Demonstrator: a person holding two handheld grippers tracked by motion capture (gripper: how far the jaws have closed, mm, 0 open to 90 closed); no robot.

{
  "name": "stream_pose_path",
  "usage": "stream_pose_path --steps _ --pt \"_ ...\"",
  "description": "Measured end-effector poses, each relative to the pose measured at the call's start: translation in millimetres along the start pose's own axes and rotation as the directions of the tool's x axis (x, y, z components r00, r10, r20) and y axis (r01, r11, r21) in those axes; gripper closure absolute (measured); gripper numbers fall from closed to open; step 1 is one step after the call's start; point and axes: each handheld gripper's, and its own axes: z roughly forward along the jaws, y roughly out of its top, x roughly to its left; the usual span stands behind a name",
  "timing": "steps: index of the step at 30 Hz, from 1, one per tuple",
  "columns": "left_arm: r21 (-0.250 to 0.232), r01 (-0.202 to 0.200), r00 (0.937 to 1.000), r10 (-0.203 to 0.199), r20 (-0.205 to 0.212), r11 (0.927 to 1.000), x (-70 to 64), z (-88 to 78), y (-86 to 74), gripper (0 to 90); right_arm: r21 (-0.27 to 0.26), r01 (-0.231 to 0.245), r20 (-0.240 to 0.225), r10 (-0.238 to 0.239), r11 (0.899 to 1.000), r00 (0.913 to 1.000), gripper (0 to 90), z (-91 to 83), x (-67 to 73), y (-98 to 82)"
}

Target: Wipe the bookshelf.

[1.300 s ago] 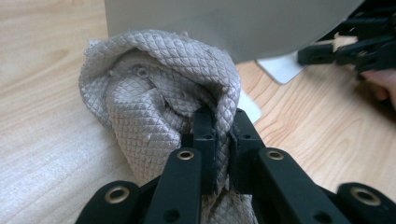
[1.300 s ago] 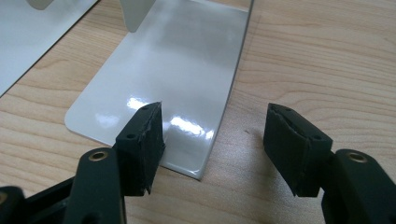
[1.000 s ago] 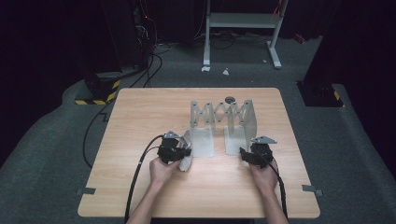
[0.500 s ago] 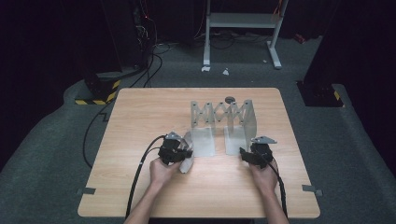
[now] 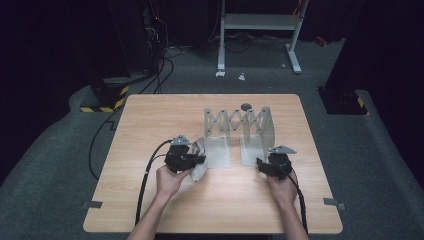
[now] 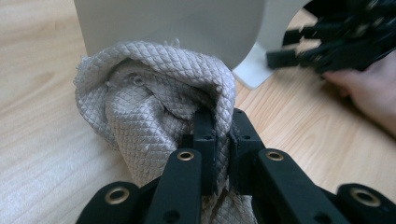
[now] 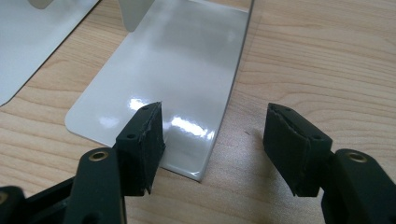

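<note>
From the high view, the left tool [image 5: 192, 161] pinches a grey quilted cloth [image 5: 199, 161] near the middle of the light wooden surface [image 5: 150, 125], just beside the left foot of the grey metal folding rack [image 5: 239, 131], probably ready to drape over it. The right tool [image 5: 267, 167] waits at the rack's right foot

In the left gripper view, the jaws press together on the bunched, diamond-textured cloth [image 6: 154, 107]

In the right gripper view, the jaws stand spread over the glossy foot plate [image 7: 182, 74], holding nothing
</note>
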Motion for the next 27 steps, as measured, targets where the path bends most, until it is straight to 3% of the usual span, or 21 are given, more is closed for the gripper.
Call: stream_pose_path --steps 4,6,11,20,27 --pt "-0.031 -0.013 0.9999 0.013 -0.009 0.9994 -6.0 -9.6 5.5 83.4 0.0 0.0 0.0 0.0 1.0 1.0 38.1 0.0 0.0 0.0" --pt "-0.007 -0.056 0.9975 0.055 -0.044 0.9984 -11.3 -10.6 8.3 83.4 0.0 0.0 0.0 0.0 1.0 1.0 38.1 0.1 0.0 0.1" --pt "0.005 -0.074 0.9969 0.074 -0.025 0.9972 -10.8 -13.4 19.5 83.4 0.0 0.001 -0.001 -0.001 1.0 1.0 38.2 0.9 0.2 0.8" --pt "-0.068 -0.066 0.9978 0.066 0.003 0.9955 -16.4 -30.7 31.9 83.4 0.0 0.006 -0.004 -0.006 1.0 1.0 38.1 0.5 0.6 0.5" --pt "-0.09 -0.07 0.9975 0.071 0.004 0.9935 -19.1 -37.2 47.1 83.4 0.0 0.007 -0.004 -0.007 1.0 1.0 38.1 0.5 0.6 0.5"
